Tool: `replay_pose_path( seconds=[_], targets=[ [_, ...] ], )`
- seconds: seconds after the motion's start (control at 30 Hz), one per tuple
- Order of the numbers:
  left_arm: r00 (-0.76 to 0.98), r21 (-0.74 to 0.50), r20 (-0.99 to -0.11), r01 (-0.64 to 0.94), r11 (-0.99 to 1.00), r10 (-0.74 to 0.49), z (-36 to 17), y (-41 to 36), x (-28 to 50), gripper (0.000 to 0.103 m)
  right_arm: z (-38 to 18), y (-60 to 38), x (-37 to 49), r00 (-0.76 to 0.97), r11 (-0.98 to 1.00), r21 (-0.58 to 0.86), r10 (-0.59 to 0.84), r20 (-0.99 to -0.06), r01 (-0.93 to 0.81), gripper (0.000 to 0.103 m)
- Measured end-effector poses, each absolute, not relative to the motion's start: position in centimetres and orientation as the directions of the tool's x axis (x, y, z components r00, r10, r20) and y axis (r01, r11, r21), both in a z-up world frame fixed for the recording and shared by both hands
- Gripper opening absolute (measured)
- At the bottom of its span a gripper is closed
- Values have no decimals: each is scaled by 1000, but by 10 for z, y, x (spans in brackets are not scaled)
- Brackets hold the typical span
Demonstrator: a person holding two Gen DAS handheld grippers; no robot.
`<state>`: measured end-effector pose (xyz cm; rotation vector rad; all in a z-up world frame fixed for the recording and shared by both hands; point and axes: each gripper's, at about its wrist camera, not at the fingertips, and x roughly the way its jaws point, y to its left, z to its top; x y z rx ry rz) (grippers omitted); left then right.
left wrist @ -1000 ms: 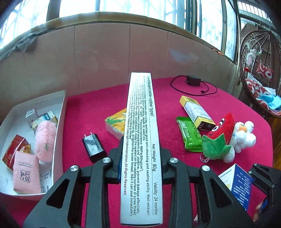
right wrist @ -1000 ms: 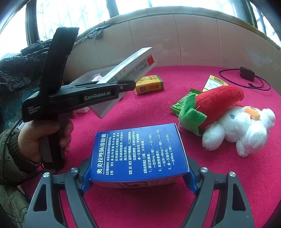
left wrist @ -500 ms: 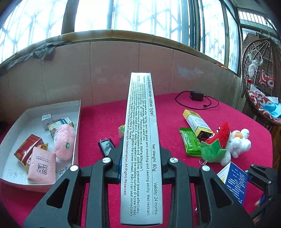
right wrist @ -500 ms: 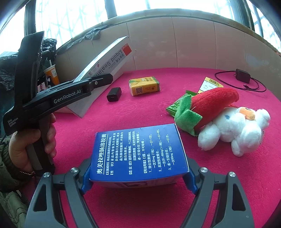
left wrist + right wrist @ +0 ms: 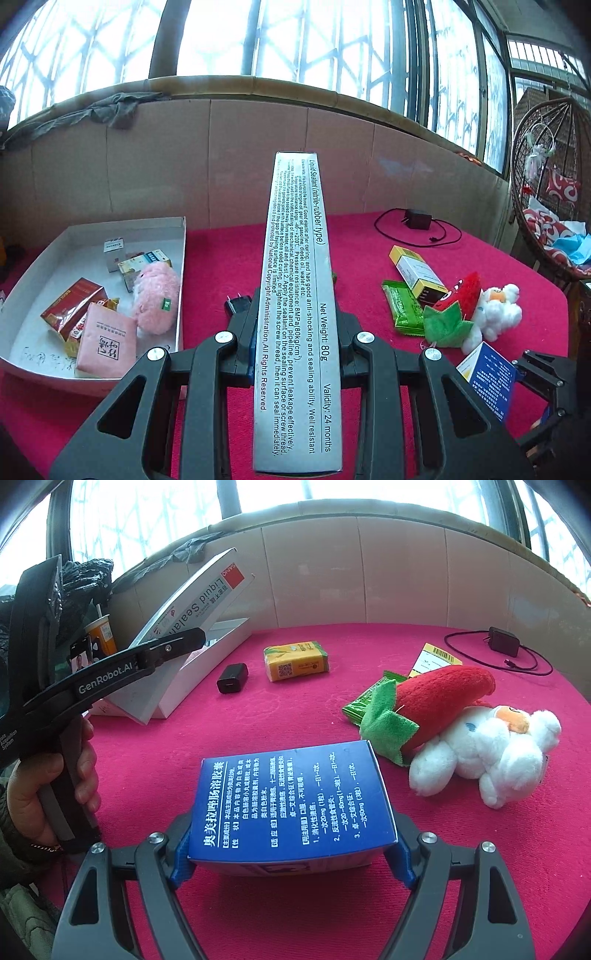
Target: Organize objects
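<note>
The left gripper (image 5: 295,332) clamps a long silver sealant box (image 5: 297,295), now lifted and swung nearer the white tray (image 5: 183,236) than a second earlier; more window shows above. The right gripper (image 5: 291,845) stays put, squeezing a blue medicine box (image 5: 291,797) just above the red tablecloth (image 5: 295,709), beside a plush toy (image 5: 480,746).

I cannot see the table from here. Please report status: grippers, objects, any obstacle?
Left gripper shut on long sealant box. Right gripper shut on blue medicine box. White tray partly filled. Nothing visibly in the way.
</note>
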<state>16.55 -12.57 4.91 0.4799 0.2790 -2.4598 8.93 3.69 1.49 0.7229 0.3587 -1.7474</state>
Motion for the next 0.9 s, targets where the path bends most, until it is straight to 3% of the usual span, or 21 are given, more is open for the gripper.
replay_pose_path(
  seconds=[0.9],
  targets=[
    [-752,-205,-377,637,-743,-540,61,-141,211,28,54,33,102,-224,-337,96,-787,-575,937,82]
  ],
)
